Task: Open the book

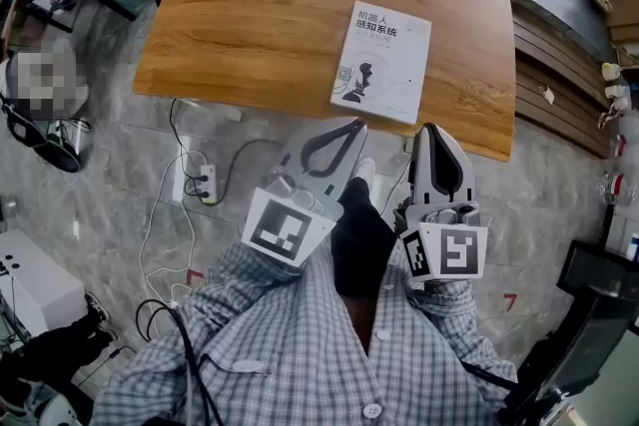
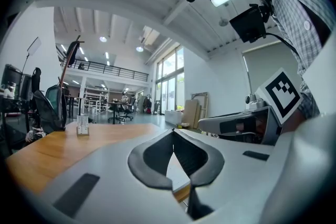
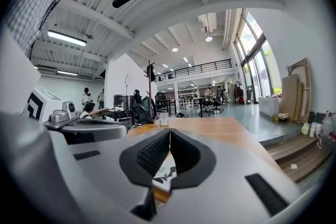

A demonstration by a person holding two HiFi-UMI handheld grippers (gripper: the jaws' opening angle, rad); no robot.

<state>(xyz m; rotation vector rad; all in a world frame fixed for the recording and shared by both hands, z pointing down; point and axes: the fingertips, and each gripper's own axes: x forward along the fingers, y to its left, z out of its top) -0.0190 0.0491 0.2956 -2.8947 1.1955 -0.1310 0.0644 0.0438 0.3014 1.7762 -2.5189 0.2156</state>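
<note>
A closed white book with dark print on its cover lies on the wooden table, near the table's front edge. My left gripper is shut and empty, its tips just short of that edge, below the book's near left corner. My right gripper hangs beside it, also shut with nothing held, just below the book's near right corner. In the left gripper view the fingertips meet and the book shows white behind them. In the right gripper view the book's cover shows behind the touching tips.
A power strip and loose cables lie on the stone floor under the table's front edge. Stacked wooden boards run along the right. A small stand sits at the table's far end. Chairs and gear crowd the left.
</note>
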